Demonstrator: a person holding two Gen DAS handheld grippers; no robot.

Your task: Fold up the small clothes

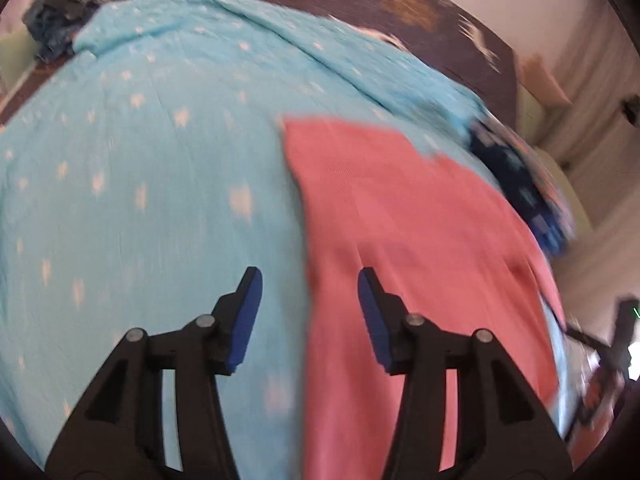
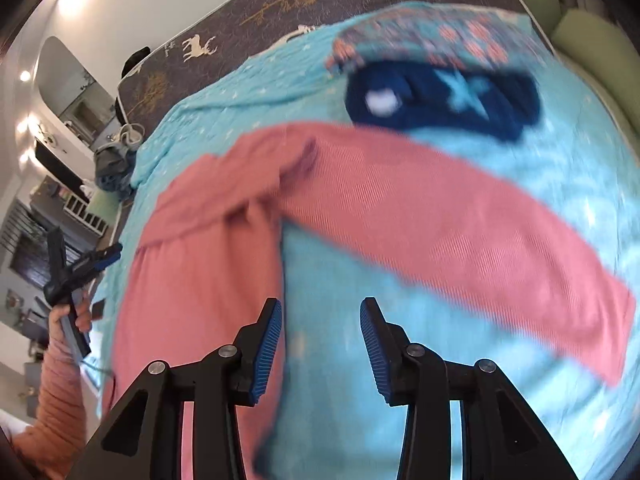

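The left gripper (image 1: 310,304) holds its blue-padded jaws apart with nothing between them, hovering over the long edge of a pink ribbed knit garment (image 1: 404,232) that runs from six o'clock up toward one o'clock across a turquoise crinkled blanket with pale stars (image 1: 132,168). The right gripper (image 2: 321,334) is likewise spread wide and empty, above bare turquoise blanket (image 2: 460,380); the pink garment (image 2: 400,216) forks around it, one leg falling toward seven o'clock, the other stretching toward four o'clock. At twelve to one o'clock lies a dark navy piece with a light star (image 2: 444,100), and just beyond it a floral patterned cloth (image 2: 432,36), both blurred
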